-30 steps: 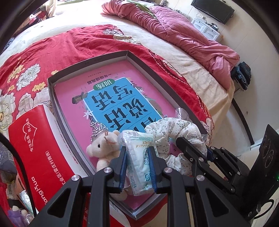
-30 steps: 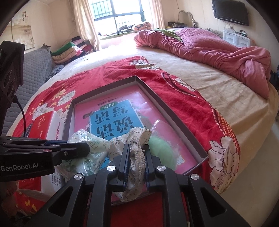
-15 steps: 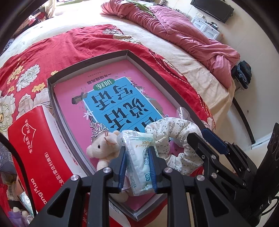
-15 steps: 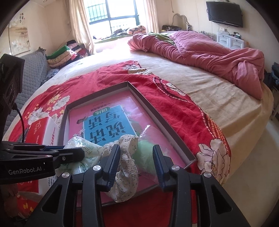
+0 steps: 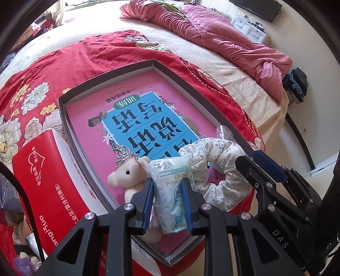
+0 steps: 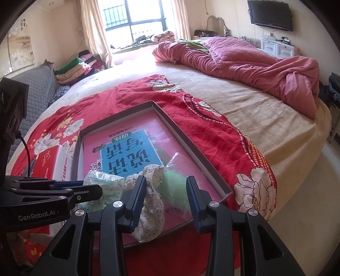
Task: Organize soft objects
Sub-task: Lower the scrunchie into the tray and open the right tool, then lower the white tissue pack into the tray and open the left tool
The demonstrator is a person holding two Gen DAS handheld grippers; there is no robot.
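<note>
Two grippers over tray [image 5: 63, 106]: left gripper [image 5: 167, 203] jaws clamp tissue pack [image 5: 172, 191]; right gripper [image 6: 166, 201] jaws apart, scrunchie [image 6: 148, 212] loose. Next: place pack in tray.

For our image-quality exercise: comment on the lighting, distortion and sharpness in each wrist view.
Left wrist view: even daylight, sharp print on the pink book, the shallow box bowed by the fisheye. Right wrist view: window blown out, glare on the far bed, dark vignette corners.
</note>
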